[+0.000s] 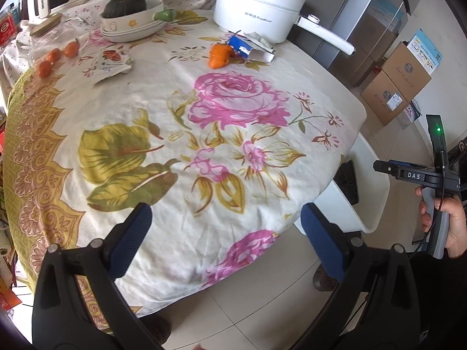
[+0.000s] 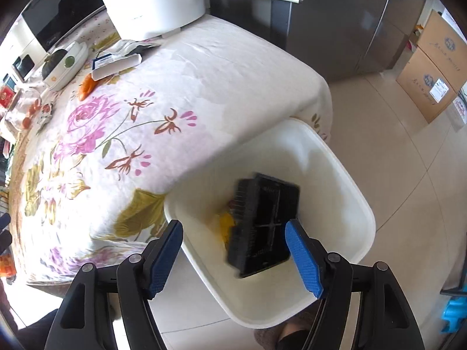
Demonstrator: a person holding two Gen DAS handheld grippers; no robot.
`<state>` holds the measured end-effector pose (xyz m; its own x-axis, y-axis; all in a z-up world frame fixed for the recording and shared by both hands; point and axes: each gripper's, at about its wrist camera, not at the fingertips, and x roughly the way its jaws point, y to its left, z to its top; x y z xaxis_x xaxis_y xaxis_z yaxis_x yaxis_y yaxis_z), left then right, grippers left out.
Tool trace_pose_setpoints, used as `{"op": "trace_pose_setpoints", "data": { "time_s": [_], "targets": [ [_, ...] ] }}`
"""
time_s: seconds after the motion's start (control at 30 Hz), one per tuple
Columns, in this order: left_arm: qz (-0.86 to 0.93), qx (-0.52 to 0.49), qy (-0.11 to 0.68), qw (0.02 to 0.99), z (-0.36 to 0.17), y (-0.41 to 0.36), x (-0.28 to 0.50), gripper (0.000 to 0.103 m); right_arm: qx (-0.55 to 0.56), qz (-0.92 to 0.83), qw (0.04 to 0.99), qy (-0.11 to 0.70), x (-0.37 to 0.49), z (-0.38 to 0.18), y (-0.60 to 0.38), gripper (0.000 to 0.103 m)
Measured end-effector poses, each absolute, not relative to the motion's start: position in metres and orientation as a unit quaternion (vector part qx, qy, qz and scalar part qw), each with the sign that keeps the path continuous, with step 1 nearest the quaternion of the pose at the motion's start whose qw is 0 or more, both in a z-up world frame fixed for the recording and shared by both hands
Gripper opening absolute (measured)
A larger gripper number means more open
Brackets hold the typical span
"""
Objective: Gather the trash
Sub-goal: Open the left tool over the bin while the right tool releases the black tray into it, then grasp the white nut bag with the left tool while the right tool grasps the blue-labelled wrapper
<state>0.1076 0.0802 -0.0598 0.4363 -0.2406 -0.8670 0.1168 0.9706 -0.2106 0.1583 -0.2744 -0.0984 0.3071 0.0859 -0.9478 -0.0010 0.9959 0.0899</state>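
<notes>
We take the table under its flowered white cloth (image 1: 204, 134) as our landmark. Just off its near corner, lower than the tabletop, stands the white plastic bin (image 2: 344, 204). Inside it lies a black ribbed plastic tray (image 2: 262, 227), blurred and tilted over something yellow that we cannot identify.

The right gripper (image 2: 233, 250) hangs directly above the bin, its blue pads spread wide and clear of the tray, grasping nothing. The left gripper (image 1: 224, 242) hovers over the table's near edge, likewise released and empty.

We judge the drop step to be finishing for the tray.

Across the table, at its far side beside the white electric pot (image 1: 256, 11), remain a torn blue-and-white wrapper (image 1: 248, 47) and a crumpled printed packet (image 1: 112, 64).

The next move calls for carrying an open gripper across the table to one of these and closing on a thin, flat edge.
</notes>
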Motion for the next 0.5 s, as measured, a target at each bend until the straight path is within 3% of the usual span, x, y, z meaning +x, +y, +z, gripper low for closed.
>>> {"op": "trace_pose_setpoints", "data": {
  "time_s": [0.5],
  "targets": [
    [-0.046, -0.091, 0.517, 0.850, -0.067, 0.152, 0.100, 0.102, 0.020, 0.087, 0.815, 0.573, 0.180, -0.080, -0.188, 0.075]
  ]
}}
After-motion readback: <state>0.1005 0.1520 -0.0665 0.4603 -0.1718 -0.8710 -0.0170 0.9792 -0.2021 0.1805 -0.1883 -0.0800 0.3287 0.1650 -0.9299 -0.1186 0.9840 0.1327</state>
